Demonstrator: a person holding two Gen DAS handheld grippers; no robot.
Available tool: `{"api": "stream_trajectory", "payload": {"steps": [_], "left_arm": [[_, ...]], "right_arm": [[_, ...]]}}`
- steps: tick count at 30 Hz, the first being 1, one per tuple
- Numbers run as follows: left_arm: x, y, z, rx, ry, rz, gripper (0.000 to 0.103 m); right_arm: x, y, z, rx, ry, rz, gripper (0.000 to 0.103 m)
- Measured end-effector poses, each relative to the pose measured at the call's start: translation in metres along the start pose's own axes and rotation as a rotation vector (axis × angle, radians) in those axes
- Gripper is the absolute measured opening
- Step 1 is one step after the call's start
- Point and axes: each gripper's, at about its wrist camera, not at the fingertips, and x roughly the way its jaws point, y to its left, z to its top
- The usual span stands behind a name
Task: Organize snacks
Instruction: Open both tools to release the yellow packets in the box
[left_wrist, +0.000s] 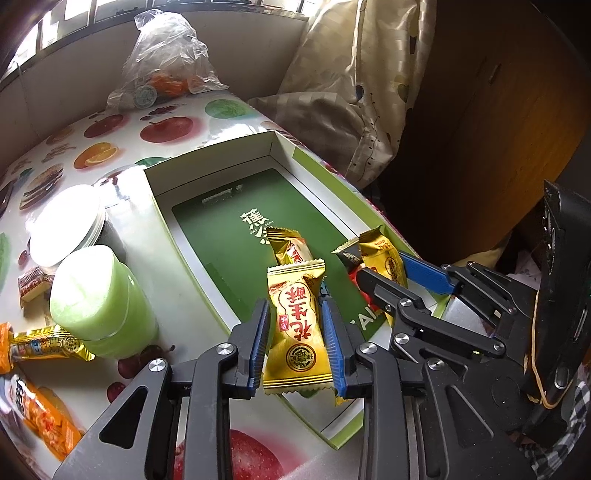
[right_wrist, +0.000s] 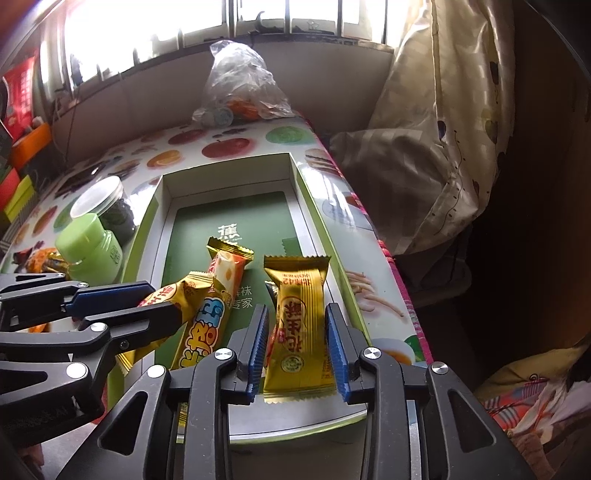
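a clear plastic bag (right_wrist: 242, 83) slumps at the table's (left_wrist: 122, 147) far end (fruit-print cloth), beside a patterned curtain (right_wrist: 443, 122).

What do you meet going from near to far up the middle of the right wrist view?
Gold snack packet between the right hand-held gripper's pads → green box floor → box's far wall → fruit-print tablecloth → clear plastic bag → window.

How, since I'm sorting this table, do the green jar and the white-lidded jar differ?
The green jar is green, lid and body; the white-lidded jar is clear with dark contents. The green jar stands nearer the camera, the white-lidded jar behind it. Both stand upright, lidded, left of the box.
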Motion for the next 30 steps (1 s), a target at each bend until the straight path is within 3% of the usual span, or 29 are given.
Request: {"api": "stream_trajectory", "payload": {"steps": [11,15,30], "left_arm": [[-0.012,0.0,-0.003,-0.007,-0.028,-0.004,0.038],[-0.019,0.001,-0.005,-0.016,-0.038,-0.001,0.047],[-0.043,0.007,-0.016,-0.033,-0.085,0.014,0.047]], "right_arm": [[-0.007,0.002,0.0,-0.003,-0.017,-0.007,0.038],[-0.013,0.005,-0.001,-0.002,-0.028,-0.01,0.041],[-0.032,0.015,-0.004,-0.008,-0.059,-0.015,0.042]]}}
